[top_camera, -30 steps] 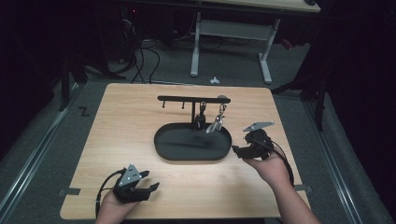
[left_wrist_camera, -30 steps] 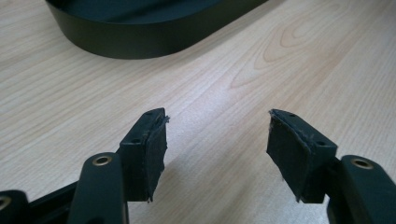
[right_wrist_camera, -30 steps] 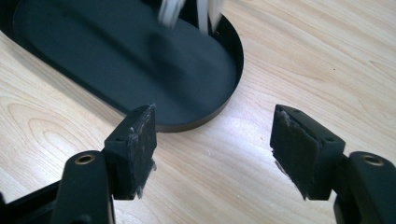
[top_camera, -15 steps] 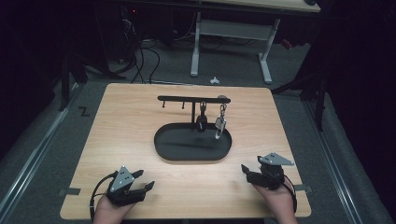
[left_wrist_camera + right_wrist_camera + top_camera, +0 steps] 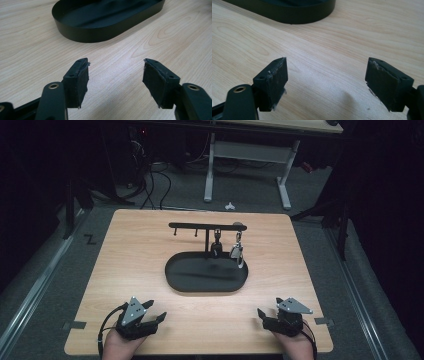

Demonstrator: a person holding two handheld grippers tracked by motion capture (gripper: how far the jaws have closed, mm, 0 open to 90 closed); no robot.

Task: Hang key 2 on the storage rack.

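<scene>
A black oval tray [image 5: 172, 280] sits mid-table, with a black hook rack [image 5: 200, 225] rising from its far side. From the rack hang a small dark piece [image 5: 217, 244] and a silver clip [image 5: 237, 252]. My left gripper [image 5: 156, 311] rests near the front left edge, open, with bare wood between its jaws [image 5: 115, 62] and the tray wall [image 5: 100, 33] ahead. My right gripper [image 5: 269, 307] is low at the front right. Its jaws [image 5: 327, 60] have just been opening and stand wide with nothing between them. The tray's end [image 5: 294, 13] lies beyond.
The wooden table [image 5: 310, 270] has bare wood on both sides of the tray and along the front. A white desk frame [image 5: 282, 180] and cables [image 5: 150, 185] stand on the dark floor behind it. A metal rail [image 5: 30, 295] runs along the left.
My right gripper has come back from beside the tray's right end to the front right of the table, sinking lower. The left gripper has hardly moved.
</scene>
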